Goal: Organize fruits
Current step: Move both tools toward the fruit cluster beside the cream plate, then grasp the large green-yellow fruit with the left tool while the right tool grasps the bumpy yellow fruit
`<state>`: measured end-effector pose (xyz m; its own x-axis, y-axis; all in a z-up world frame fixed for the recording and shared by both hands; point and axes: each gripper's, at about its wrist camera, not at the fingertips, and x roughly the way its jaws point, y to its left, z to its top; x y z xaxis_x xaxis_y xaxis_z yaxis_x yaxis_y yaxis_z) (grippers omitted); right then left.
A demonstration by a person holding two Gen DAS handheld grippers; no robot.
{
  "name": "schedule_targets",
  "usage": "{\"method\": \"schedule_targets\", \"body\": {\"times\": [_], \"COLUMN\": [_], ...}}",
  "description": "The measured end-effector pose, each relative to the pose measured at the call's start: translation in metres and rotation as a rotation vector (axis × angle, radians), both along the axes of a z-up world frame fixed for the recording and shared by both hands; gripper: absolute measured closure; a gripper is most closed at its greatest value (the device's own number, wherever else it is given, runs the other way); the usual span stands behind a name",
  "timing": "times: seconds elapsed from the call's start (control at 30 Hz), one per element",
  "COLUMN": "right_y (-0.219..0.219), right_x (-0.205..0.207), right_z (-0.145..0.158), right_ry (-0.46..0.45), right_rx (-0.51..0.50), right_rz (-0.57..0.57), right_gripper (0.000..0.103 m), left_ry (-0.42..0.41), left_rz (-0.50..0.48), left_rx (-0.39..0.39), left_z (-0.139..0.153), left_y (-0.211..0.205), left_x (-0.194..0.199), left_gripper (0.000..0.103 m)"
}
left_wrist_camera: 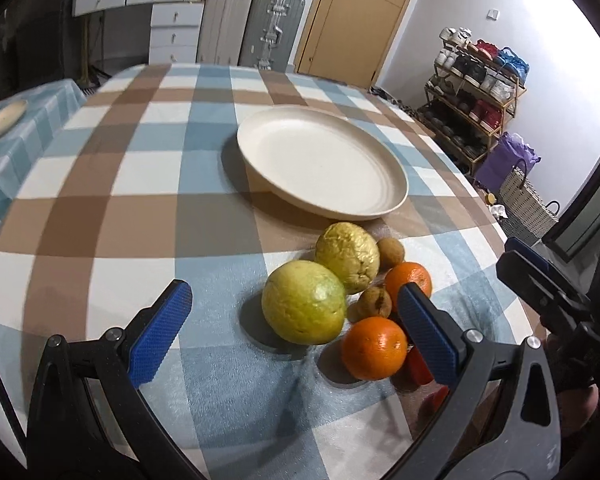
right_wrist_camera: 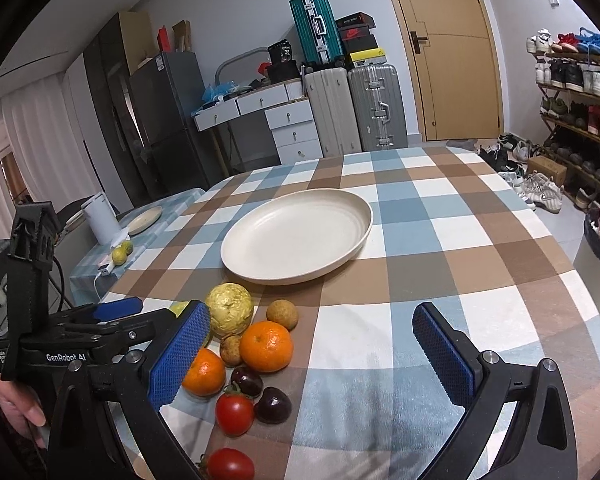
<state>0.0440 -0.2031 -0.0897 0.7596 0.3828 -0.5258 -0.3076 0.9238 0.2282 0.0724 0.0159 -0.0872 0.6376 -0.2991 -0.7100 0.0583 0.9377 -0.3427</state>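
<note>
A heap of fruit lies on the checked tablecloth in front of a cream plate (left_wrist_camera: 320, 160) (right_wrist_camera: 296, 236), which holds nothing. In the left wrist view a smooth green guava (left_wrist_camera: 304, 302), a wrinkled yellow guava (left_wrist_camera: 347, 257), two oranges (left_wrist_camera: 374, 348) (left_wrist_camera: 408, 280) and small brown fruits (left_wrist_camera: 376, 302) sit between my left gripper's (left_wrist_camera: 296, 332) open fingers. The right wrist view adds two tomatoes (right_wrist_camera: 234, 414) (right_wrist_camera: 230, 465) and two dark plums (right_wrist_camera: 273, 405). My right gripper (right_wrist_camera: 312, 356) is open above the cloth, right of the heap, holding nothing. The left gripper (right_wrist_camera: 116, 312) shows at its left.
A lower side table at the left carries a white kettle (right_wrist_camera: 100, 218), a small plate (right_wrist_camera: 145, 219) and two green fruits (right_wrist_camera: 121, 254). Suitcases (right_wrist_camera: 352, 108), drawers and a door stand behind the table. A shoe rack (right_wrist_camera: 576, 108) and bags (left_wrist_camera: 520, 184) line the right wall.
</note>
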Motion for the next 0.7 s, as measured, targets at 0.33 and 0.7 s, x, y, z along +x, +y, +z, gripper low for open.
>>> {"method": "schedule_targets", "body": {"times": [0.33, 0.7], "right_y": [0.008, 0.011], "right_x": [0.014, 0.023], "right_z": [-0.010, -0.013], "right_ry": [0.021, 0.042], "right_rx": [-0.033, -0.037], "right_rz": [0.028, 0.036], "right_gripper": [0.000, 0.000], "left_ry": [0.059, 0.046], "left_rz": [-0.058, -0.126], "left_rx": [-0.005, -0.055], "left_z": [-0.025, -0.030], "left_y": [0.011, 0.010], "left_x": [0.026, 0.032], "left_gripper": [0.004, 0.032]}}
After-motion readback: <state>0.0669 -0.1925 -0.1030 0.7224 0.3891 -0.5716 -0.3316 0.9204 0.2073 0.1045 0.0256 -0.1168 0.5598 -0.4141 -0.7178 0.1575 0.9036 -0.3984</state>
